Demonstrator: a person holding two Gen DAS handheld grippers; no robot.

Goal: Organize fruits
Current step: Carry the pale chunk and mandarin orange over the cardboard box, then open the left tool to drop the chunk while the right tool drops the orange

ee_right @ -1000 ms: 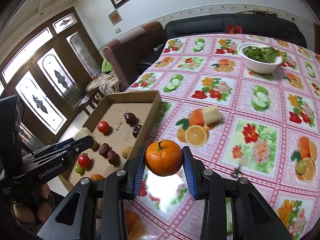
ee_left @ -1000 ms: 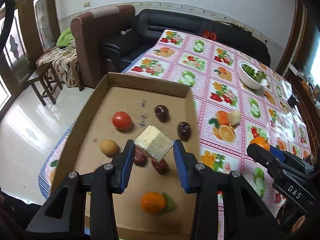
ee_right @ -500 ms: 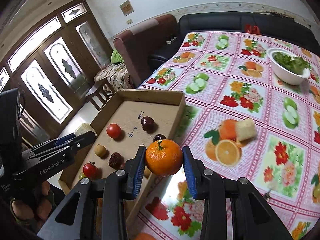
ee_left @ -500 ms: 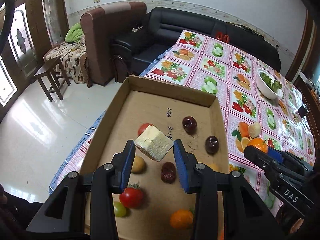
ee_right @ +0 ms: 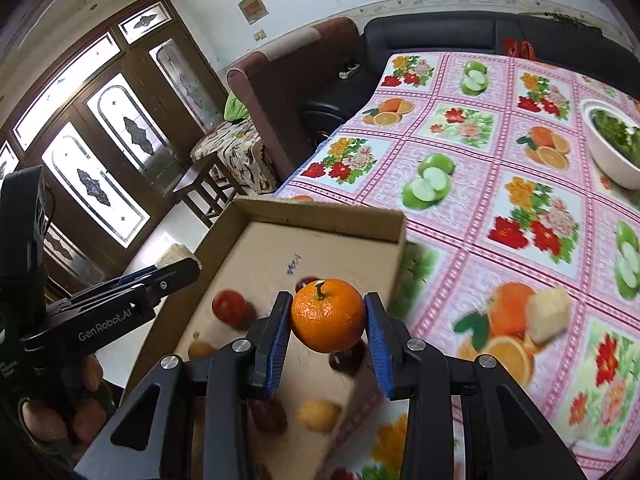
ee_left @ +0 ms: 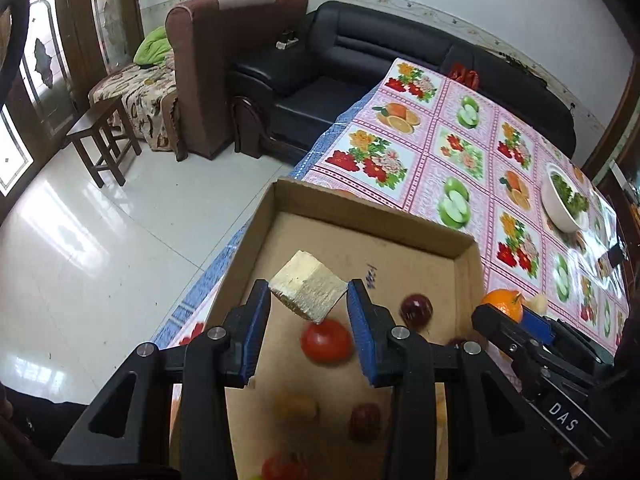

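Left wrist view: your left gripper (ee_left: 308,306) holds a pale yellow cut fruit chunk (ee_left: 307,291) between its blue-padded fingers (ee_left: 260,320), raised over the shallow brown cardboard tray (ee_left: 466,258).
Right wrist view: your right gripper (ee_right: 327,330) is clamped on a round orange mandarin with a short green stem (ee_right: 327,315), hanging above the tray's right half, near its right wall (ee_right: 394,256).
Tray position: it sits at the near left corner of the table, on the pink fruit-print tablecloth (ee_right: 480,168).
Tray contents, left wrist view: a red tomato (ee_left: 326,340) just under the held chunk; a dark red round fruit (ee_left: 417,309) to its right; a blurred yellowish fruit (ee_left: 296,406) and a dark red date-like fruit (ee_left: 365,420) nearer you; another red fruit (ee_left: 282,467) at the near edge.
Tray contents, right wrist view: a small tan fruit (ee_right: 200,347) left of your fingers; a yellowish fruit (ee_right: 318,414) near.
Loose piece: a second pale fruit chunk (ee_right: 547,314) lies on the cloth right of the tray, well apart from it.
Far right: a white bowl of green leaves (ee_right: 612,144) stands on the table.
Beyond the table: black leather sofa (ee_left: 380,52), brown armchair (ee_left: 216,52).
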